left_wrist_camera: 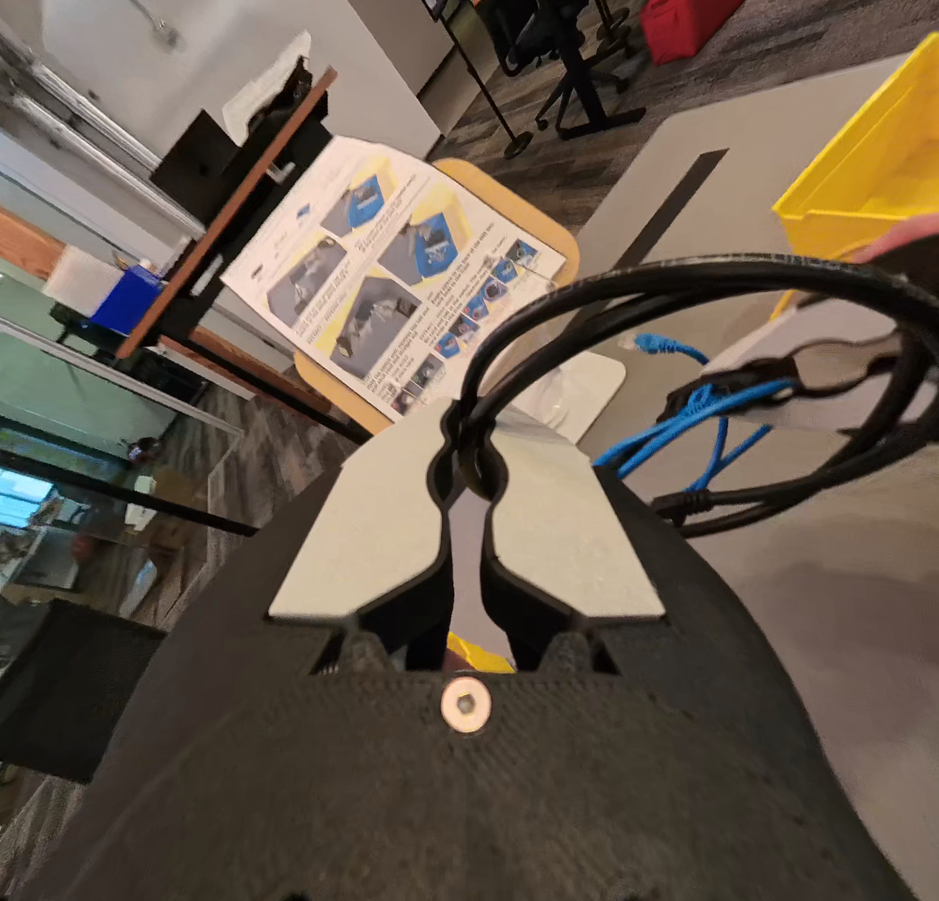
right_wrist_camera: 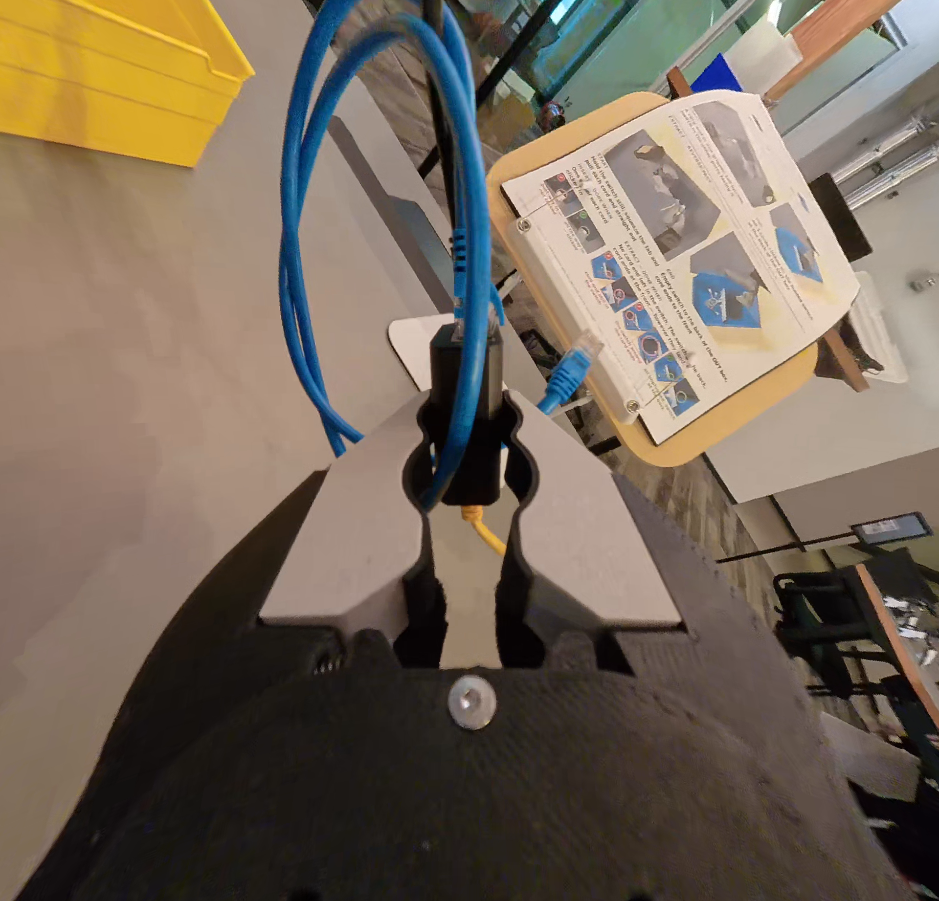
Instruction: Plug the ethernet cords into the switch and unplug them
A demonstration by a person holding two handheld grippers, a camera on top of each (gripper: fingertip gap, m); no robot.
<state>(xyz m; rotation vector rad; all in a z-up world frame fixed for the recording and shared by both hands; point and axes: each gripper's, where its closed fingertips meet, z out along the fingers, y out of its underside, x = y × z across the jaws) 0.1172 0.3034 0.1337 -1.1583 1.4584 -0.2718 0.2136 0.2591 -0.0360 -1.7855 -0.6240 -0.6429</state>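
Note:
My right gripper (right_wrist_camera: 465, 412) is shut on the small black switch (right_wrist_camera: 465, 384) and holds it above the grey table (right_wrist_camera: 152, 368). Blue ethernet cords (right_wrist_camera: 300, 191) loop above the switch, with plugs at its far end. One blue plug (right_wrist_camera: 571, 366) hangs loose to the right. A yellow cord (right_wrist_camera: 485, 534) leaves the switch's near end. My left gripper (left_wrist_camera: 470, 437) is shut on a black cord (left_wrist_camera: 660, 277) that arcs right toward the switch (left_wrist_camera: 726, 386) and the blue cords (left_wrist_camera: 681, 422).
A yellow bin (left_wrist_camera: 874, 165) stands on the table at the far side; it also shows in the right wrist view (right_wrist_camera: 112, 74). An instruction sheet on a wooden board (left_wrist_camera: 406, 277) stands past the table edge (right_wrist_camera: 676, 267). Desks and chairs stand beyond. Left tips to right tips: about 20 cm.

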